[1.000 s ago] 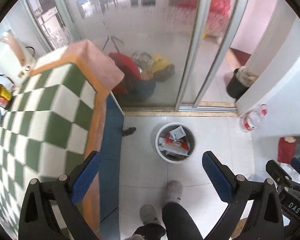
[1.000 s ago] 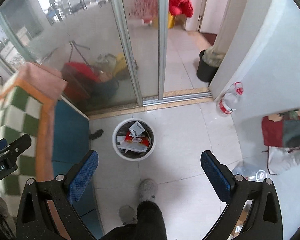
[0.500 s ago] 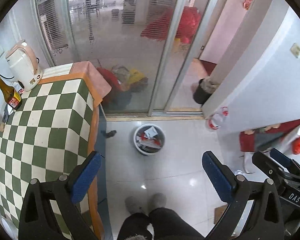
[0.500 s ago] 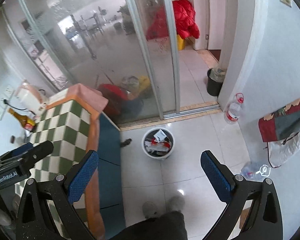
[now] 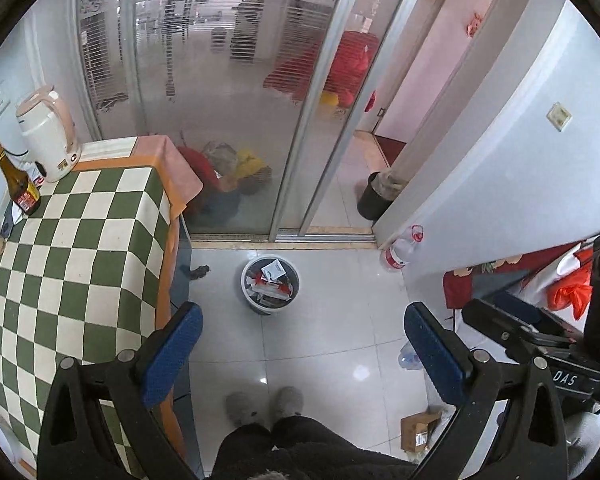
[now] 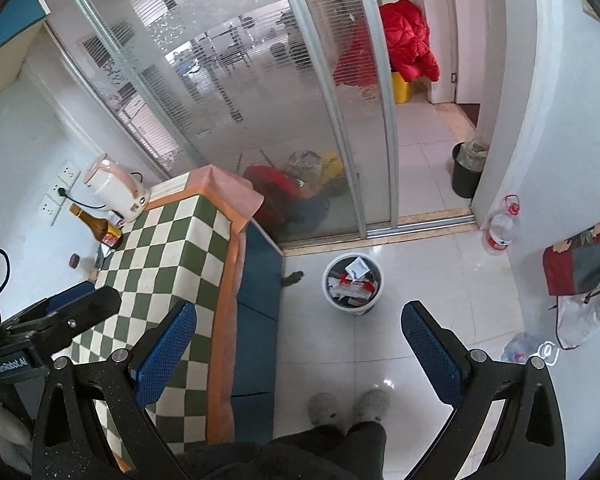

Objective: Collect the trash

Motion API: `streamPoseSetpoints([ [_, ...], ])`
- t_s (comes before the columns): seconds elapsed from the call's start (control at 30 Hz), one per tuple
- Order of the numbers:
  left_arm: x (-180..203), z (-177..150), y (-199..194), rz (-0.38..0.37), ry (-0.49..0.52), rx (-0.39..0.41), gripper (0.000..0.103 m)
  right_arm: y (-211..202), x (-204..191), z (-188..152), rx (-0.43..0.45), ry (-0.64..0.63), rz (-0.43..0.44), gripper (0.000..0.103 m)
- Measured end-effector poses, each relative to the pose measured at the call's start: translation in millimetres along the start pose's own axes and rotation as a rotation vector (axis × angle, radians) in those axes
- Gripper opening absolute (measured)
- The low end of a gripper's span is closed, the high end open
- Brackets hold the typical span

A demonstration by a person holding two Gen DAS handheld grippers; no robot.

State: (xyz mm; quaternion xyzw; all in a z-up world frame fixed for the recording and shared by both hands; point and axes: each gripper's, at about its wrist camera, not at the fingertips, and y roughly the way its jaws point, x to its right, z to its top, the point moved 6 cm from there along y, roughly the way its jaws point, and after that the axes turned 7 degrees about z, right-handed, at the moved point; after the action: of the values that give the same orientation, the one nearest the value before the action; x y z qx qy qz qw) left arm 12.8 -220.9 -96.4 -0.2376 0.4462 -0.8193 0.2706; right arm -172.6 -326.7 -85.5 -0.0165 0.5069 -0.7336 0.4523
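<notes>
Both claws were held high, pointing down at the tiled floor, and each stood wide apart with nothing between its blue pads. The left gripper [image 5: 302, 354] hung above the person's grey slippers [image 5: 265, 403] and dark trousers, its left pad over the table's near right edge. The right gripper [image 6: 300, 354] was tilted the same way, with the left gripper's black body showing at its lower left.

Beyond both claws, well apart from them and farther along the floor, stood the white trash bucket [image 5: 250, 280], upright and filled with crumpled wrappers and paper [image 5: 272, 280]. In the right wrist view the same bucket [image 6: 332, 300] sat between the pads' lines, just past the blue table side.

To the left ran the green-and-white checked tablecloth [image 5: 72, 260]. At the table's far left corner stood a brown bottle [image 5: 18, 184] and, behind it, a pale electric kettle [image 5: 48, 136].

Farther off, a clear plastic bottle with a red cap [image 5: 402, 250] leaned by the wall corner, and a black bin [image 5: 374, 200] stood past the sliding glass door [image 5: 220, 100].
</notes>
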Motion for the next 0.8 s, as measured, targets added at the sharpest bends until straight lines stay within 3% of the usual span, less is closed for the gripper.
streamPoseSetpoints([
  [0.8,-3.4,-10.2,2.9,-0.009,-0.035,-0.026,0.103,7.3,4.3,4.8,-0.045,-0.031,0.040,0.103],
])
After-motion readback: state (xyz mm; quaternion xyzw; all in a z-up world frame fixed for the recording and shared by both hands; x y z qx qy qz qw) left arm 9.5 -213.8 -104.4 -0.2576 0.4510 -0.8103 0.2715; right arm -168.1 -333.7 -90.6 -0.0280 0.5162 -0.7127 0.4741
